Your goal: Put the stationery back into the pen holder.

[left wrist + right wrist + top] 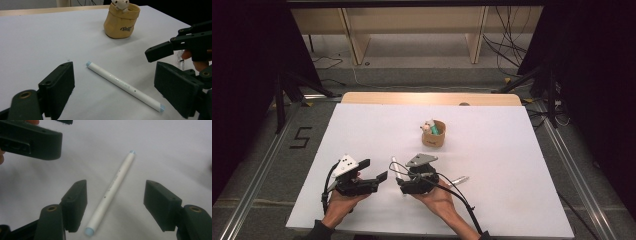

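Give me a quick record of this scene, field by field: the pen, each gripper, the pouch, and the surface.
pen: white pen with pale blue ends, lying flat on the table, not gripped
right gripper: right gripper, jaws open on either side of the pen, pads not touching it
left gripper: left gripper, open, nothing between its jaws
pouch: tan pouch standing upright farther back, small items inside
surface: white table

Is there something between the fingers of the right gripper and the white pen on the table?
Nothing visible. The white pen with pale blue ends lies on the white table between the right gripper's open fingers, untouched.
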Demonstrator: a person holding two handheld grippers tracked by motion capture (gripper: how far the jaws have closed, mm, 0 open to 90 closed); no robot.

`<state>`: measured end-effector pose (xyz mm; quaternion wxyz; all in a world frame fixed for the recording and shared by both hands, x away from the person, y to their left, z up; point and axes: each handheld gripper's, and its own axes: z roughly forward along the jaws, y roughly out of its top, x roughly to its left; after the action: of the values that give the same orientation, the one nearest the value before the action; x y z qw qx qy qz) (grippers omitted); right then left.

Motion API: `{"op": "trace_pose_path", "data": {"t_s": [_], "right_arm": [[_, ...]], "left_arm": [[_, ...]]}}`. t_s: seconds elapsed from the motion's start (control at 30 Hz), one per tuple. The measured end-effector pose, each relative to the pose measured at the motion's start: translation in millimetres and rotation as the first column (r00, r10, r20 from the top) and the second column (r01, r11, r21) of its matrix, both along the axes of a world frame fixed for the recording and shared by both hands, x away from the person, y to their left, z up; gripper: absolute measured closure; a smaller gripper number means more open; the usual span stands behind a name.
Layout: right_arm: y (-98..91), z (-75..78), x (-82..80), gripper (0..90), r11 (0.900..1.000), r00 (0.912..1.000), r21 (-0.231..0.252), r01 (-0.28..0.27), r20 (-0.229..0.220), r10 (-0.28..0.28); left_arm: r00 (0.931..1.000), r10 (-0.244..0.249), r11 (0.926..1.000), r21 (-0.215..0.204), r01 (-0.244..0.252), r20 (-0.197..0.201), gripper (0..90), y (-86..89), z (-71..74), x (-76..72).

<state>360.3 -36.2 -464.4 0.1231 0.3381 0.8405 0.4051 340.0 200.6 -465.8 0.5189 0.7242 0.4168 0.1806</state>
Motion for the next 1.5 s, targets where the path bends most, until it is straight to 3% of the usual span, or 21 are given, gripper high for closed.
{"op": "trace_pose_path", "data": {"t_s": [0.6,1.23,1.5], "right_arm": [[14.5,-18.2,-7.6,54.3,0.9979,0.9996,-0.061,-0.022,-0.018,0.021],[24.6,-29.0,-11.3,62.6,0.9899,0.9998,-0.141,-0.014,-0.015,0.012],[26.3,-28.9,-12.9,66.4,0.9894,0.9999,-0.145,-0.004,-0.011,0.002]], "left_arm": [[0.9999,0.011,0.9999,-0.009,-0.011,0.004,15.9,1.7,0.8,-0.6],[0.9999,0.009,0.9999,-0.005,-0.009,0.005,15.9,1.4,0.8,-0.9],[1.0,0.008,1.0,-0.003,-0.008,0.004,15.8,1.1,0.7,-1.1]]}}
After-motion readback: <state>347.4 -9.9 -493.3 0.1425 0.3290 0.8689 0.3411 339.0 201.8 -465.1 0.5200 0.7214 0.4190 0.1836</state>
